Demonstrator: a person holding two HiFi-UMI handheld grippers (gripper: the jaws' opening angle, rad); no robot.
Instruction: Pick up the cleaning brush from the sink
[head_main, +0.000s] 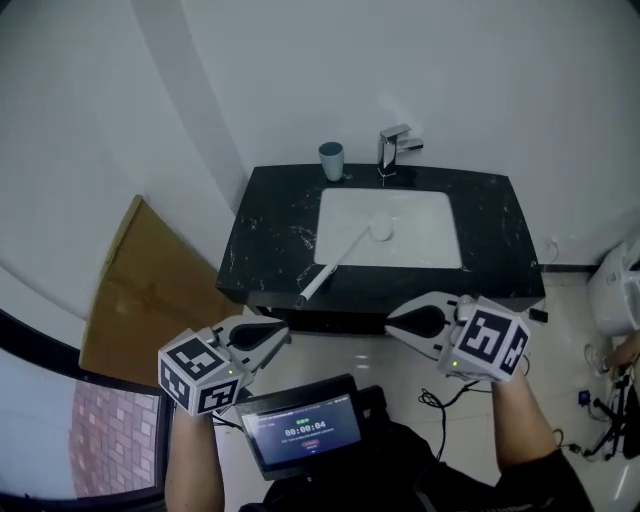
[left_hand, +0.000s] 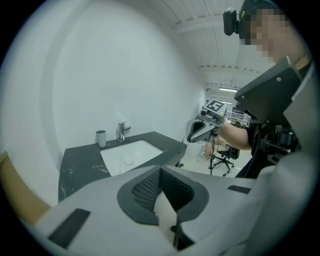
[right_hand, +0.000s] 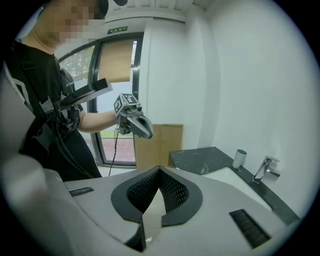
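Note:
The cleaning brush (head_main: 338, 260) has a long white handle. It lies slantwise in the white sink (head_main: 425, 225), its head near the drain and its handle end over the counter's front edge. Both grippers hang in front of the black counter (head_main: 270, 225), below the sink and clear of the brush. My left gripper (head_main: 283, 336) is at lower left and my right gripper (head_main: 392, 322) at lower right, their tips pointing toward each other. In their own views the left gripper (left_hand: 160, 171) and the right gripper (right_hand: 160, 171) have their jaws together with nothing between them.
A grey-blue cup (head_main: 331, 160) and a chrome faucet (head_main: 393, 148) stand at the back of the counter. A cardboard sheet (head_main: 140, 300) leans on the wall at left. A small screen (head_main: 305, 430) sits at my chest. Cables and a white appliance (head_main: 615, 290) are at the right.

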